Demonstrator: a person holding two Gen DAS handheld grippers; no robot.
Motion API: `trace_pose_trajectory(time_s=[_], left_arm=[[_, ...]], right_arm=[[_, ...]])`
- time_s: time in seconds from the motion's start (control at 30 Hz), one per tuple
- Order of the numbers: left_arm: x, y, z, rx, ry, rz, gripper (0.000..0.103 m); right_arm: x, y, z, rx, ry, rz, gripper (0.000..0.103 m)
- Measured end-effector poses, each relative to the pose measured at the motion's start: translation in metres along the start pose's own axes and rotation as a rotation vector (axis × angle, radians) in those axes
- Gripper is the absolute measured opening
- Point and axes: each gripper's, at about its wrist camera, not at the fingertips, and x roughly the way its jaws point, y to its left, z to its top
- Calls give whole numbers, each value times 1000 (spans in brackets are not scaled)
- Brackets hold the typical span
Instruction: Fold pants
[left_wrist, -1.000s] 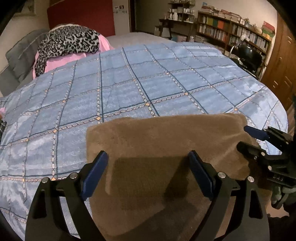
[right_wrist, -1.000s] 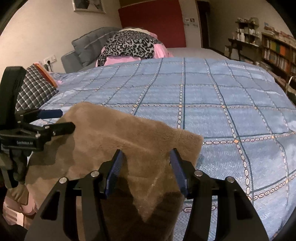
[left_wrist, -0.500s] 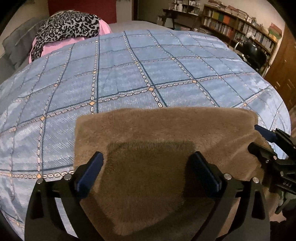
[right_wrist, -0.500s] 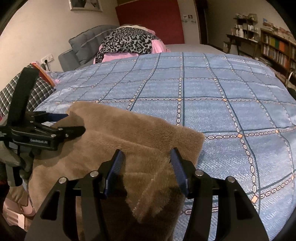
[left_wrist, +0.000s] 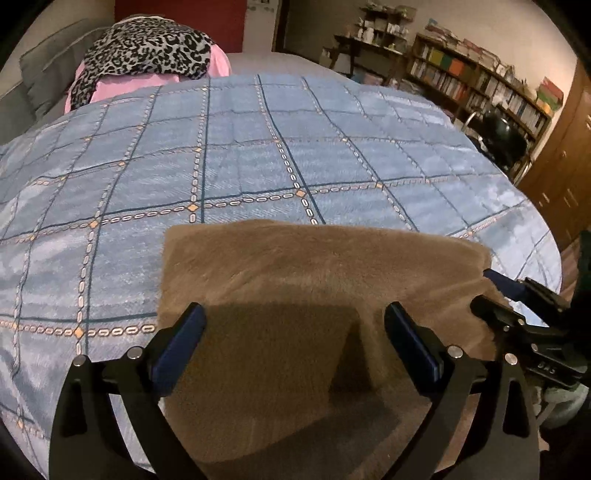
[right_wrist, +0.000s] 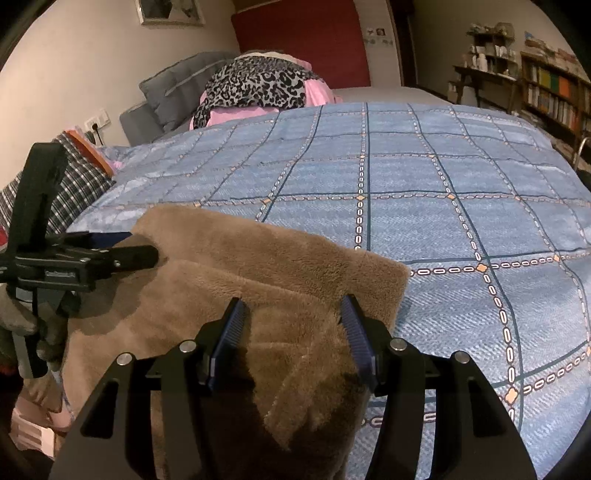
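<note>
since the brown fleece pants (left_wrist: 317, 280) lie as a folded slab on the near edge of the blue quilted bedspread (left_wrist: 258, 162), with their long axis running left to right across our reach, we list the coming move as hanging on that near hem, which drapes toward us under both tools. item one, left gripper (left_wrist: 295, 332): jaws spread wide and clear of the cloth, the pile below and between them but unpinched, hovering over the left half of the slab. item two, right gripper (right_wrist: 293, 325): jaws about half apart, a raised ridge of fleece standing between the blue pads; we cannot tell whether they press it or merely flank it. we judge the right hand nearer to a usable hold, the left free to pick a new edge. materials: pants of thick, short, matte plush, soft-cornered, at least two layers visible in the right wrist view; bedspread smooth, woven, gridded with chain-pattern lines. far left: leopard-print garment (right_wrist: 258, 86) on pink cloth, well apart.
</note>
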Motion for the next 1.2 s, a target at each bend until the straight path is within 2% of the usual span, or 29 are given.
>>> trace_pose_trajectory(time_s=[0.2,0.27,0.33,0.47,0.57,0.63,0.8,1.2], left_arm=[[-18,-3,-7,6,-7,29,98],[-24,-2,-9,-5,-12,28,98],[-30,1,-12,-20,-21,25,98],[-38,14,-17,-78,-14,-23,99],[-35,23,-22,-116,7,-41,99],[-31,28,-26,-131,19,-34,99],[-21,42,-36,-186,58,-73,99],[-3,51,-43,-206,98,-136,99]], right_arm=[[-15,-2,2,29,-29,9,56],[-23,-4,1,48,-42,6,64],[-30,-9,-2,68,-52,-3,65],[-39,-24,-9,118,-38,-15,65],[-38,-35,-17,159,-6,-8,70],[-35,-39,-21,175,10,3,71],[-26,-46,-27,213,45,33,74],[-19,-57,-25,305,81,129,74]])
